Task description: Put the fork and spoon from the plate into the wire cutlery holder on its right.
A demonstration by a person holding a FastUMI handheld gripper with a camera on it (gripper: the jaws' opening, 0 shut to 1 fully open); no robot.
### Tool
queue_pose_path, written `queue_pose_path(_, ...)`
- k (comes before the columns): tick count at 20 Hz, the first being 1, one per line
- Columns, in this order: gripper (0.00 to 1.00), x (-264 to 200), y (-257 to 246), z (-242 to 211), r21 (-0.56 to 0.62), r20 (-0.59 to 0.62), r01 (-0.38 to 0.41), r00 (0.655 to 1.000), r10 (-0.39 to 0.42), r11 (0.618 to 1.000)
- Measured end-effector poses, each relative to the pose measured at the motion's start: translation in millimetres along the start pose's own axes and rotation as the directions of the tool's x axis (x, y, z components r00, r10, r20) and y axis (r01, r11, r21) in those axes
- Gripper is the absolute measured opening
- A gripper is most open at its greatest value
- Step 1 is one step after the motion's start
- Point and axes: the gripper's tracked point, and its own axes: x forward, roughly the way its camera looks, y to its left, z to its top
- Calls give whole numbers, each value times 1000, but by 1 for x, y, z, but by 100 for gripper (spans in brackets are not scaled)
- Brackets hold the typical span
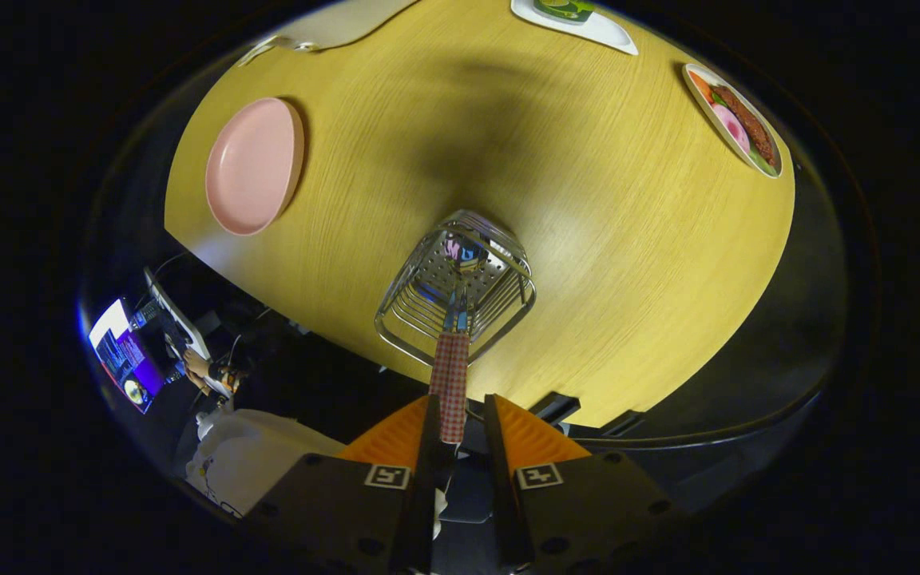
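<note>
The wire cutlery holder (456, 287) stands on the yellow wooden table (604, 239), just ahead of my fingers and seen from above. A utensil with a red checked handle (450, 383) stands in it, head down; I cannot tell whether it is the fork or the spoon. The end of the handle lies between my fingers, against the left one, with a small gap to the right one. My gripper (460, 419) is slightly open. The pink plate (252, 164) sits far off to the left of the holder with nothing on it.
A plate with pictured food (735, 120) lies at the table's far right, and a white tray (588, 24) at the far edge. Below the table's near edge are a lit screen (120, 351), a person's hand (200, 367) and a white cloth (244, 455).
</note>
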Motion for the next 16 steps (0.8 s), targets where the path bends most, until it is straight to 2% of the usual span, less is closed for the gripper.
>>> queue_pose_path(1, 53, -3, 1, 1, -1, 32, -11, 999, 11, 1000)
queue_pose_path(3, 77, -15, 7, 8, 5, 95, -43, 995, 43, 999)
queue_pose_path(4, 77, -21, 13, 11, 13, 135, -76, 988, 74, 997)
queue_pose_path(5, 89, -27, 16, 12, 21, 175, -95, 981, 90, 995)
queue_pose_path(6, 98, -34, 19, 17, 27, 216, -107, 971, 99, 994)
queue_pose_path(11, 100, -71, 20, 8, 49, 381, -138, 918, 110, 989)
queue_pose_path(16, 99, -117, 30, -5, 83, 566, -178, 818, 101, 980)
